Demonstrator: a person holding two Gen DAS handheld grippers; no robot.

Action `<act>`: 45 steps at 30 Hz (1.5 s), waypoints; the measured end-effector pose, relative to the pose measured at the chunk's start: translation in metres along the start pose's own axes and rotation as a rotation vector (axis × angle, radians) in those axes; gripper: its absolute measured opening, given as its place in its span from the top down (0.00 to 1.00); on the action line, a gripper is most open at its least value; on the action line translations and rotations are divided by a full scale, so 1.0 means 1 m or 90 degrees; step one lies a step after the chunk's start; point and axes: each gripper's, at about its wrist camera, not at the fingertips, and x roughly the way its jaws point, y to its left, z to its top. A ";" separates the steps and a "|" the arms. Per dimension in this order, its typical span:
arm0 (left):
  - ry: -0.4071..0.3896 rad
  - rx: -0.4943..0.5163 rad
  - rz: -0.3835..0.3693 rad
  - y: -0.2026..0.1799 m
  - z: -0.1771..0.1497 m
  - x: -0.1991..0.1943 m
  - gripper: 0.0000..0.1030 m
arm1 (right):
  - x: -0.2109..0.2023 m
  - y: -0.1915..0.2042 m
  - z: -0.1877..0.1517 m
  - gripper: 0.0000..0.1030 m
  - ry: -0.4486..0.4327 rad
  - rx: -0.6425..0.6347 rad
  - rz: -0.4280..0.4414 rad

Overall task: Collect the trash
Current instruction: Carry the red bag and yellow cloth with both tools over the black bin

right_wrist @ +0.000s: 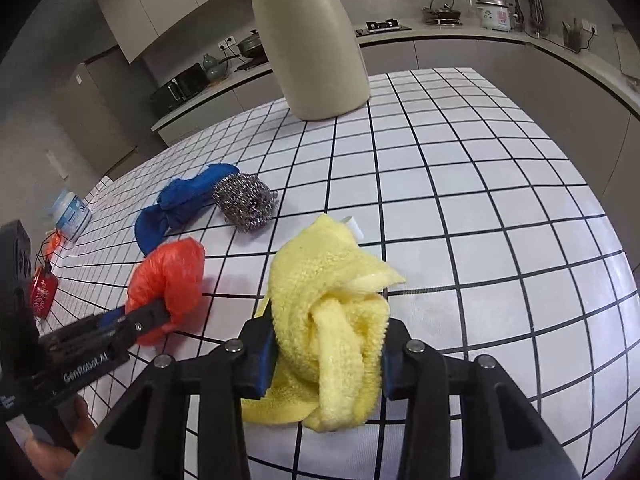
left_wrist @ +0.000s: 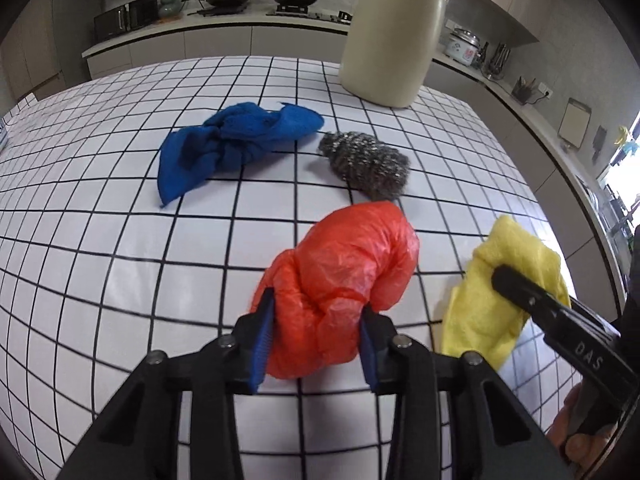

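My left gripper (left_wrist: 316, 328) is shut on a crumpled red plastic bag (left_wrist: 344, 276), held just over the checked tablecloth (left_wrist: 100, 240). The bag also shows in the right wrist view (right_wrist: 168, 280). My right gripper (right_wrist: 328, 340) is shut on a bunched yellow cloth (right_wrist: 332, 320), which sits to the right of the bag in the left wrist view (left_wrist: 500, 280). A blue cloth (left_wrist: 232, 140) and a steel wool scourer (left_wrist: 366, 164) lie farther back on the table. Both show in the right wrist view: the blue cloth (right_wrist: 180, 204) and the scourer (right_wrist: 246, 202).
A tall cream jug (left_wrist: 392, 36) stands at the far side of the table, seen also in the right wrist view (right_wrist: 316, 44). A small white tub (right_wrist: 72, 212) and a red object (right_wrist: 42, 292) sit near the table's left edge. Kitchen counters run behind.
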 end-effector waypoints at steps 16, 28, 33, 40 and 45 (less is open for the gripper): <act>-0.024 0.040 -0.029 -0.088 -0.026 -0.034 0.63 | -0.073 -0.057 -0.018 0.59 -0.044 0.013 -0.001; -0.012 0.106 -0.078 -0.204 -0.045 -0.032 0.63 | -0.149 -0.164 -0.041 0.59 -0.078 0.075 -0.043; 0.001 0.143 -0.114 -0.261 -0.053 -0.027 0.63 | -0.182 -0.213 -0.056 0.59 -0.093 0.111 -0.074; 0.018 0.198 -0.164 -0.334 -0.067 -0.021 0.63 | -0.226 -0.286 -0.079 0.59 -0.115 0.171 -0.127; 0.031 0.233 -0.199 -0.388 -0.080 -0.016 0.63 | -0.250 -0.332 -0.097 0.59 -0.122 0.205 -0.165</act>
